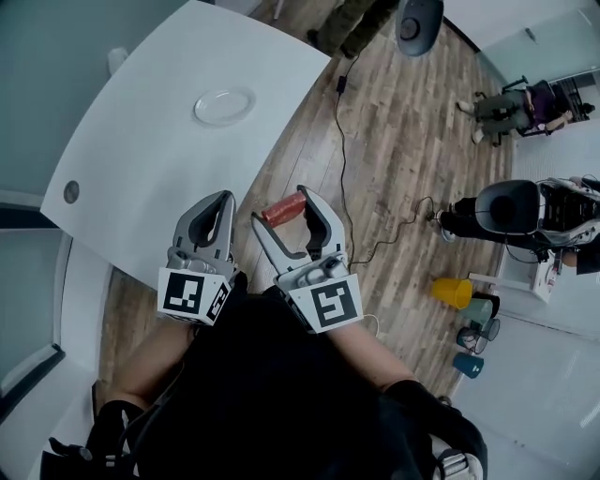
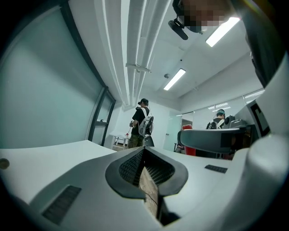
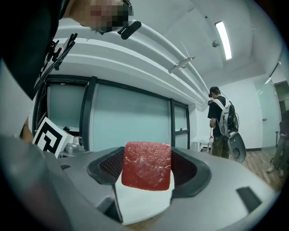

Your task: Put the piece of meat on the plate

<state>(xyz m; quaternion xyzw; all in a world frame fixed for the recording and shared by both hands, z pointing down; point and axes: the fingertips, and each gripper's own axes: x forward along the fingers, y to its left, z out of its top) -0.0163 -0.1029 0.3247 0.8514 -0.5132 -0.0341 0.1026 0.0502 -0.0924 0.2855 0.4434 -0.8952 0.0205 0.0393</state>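
Observation:
A red slab of meat (image 1: 282, 208) is held over the wooden floor, and my right gripper (image 1: 281, 210) is shut on it. In the right gripper view the meat (image 3: 146, 164) fills the gap between the grey jaws of that gripper (image 3: 146, 170). The white plate (image 1: 224, 106) lies empty on the white table (image 1: 150, 150), well ahead and to the left of both grippers. My left gripper (image 1: 225, 201) hovers beside the right one, near the table's edge. In its own view the left gripper (image 2: 145, 157) has its jaws together with nothing between them.
A black cable (image 1: 343, 159) trails across the wooden floor. Right of me are a black chair (image 1: 506, 207), a yellow cup (image 1: 452, 292) and blue cups (image 1: 467, 365). A person (image 1: 352, 23) stands beyond the table. The table has a round grommet (image 1: 71, 192).

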